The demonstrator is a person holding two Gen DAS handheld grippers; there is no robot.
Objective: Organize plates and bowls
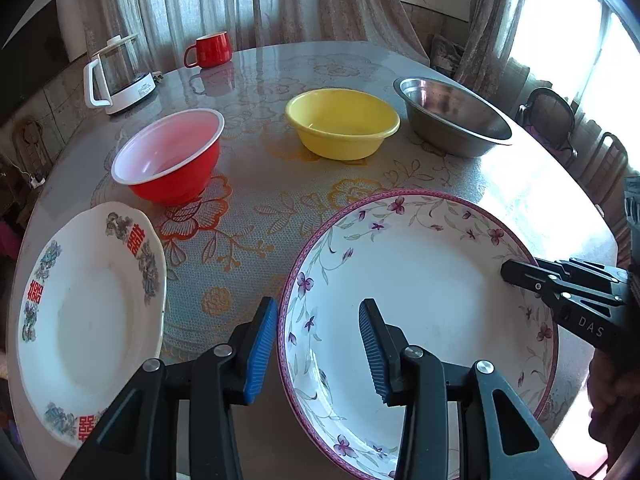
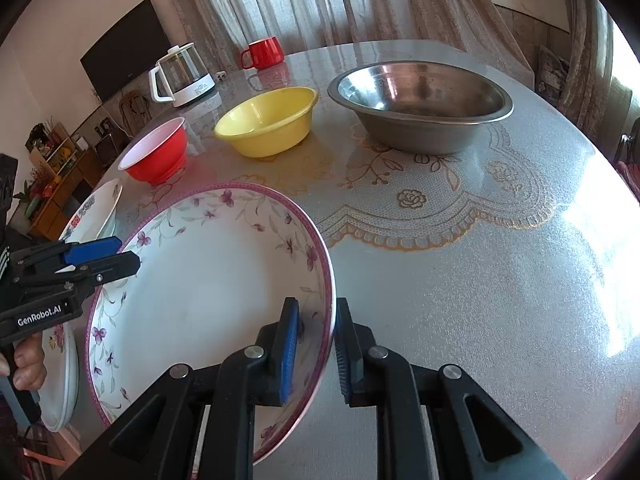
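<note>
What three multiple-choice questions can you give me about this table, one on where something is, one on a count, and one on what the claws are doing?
1. Where is the red mug?
A. beside the kettle at the far edge
B. inside the yellow bowl
C. on the floral plate

2. How many bowls stand in the row?
A. two
B. three
C. five

3. How does the right claw stand?
A. astride the floral plate's rim
B. shut on the mug
C. hovering over the steel bowl

Answers: 1 A, mug and kettle share the far edge. 2 B, red bowl, yellow, steel. 3 A, one finger is inside the rim, one outside.
</note>
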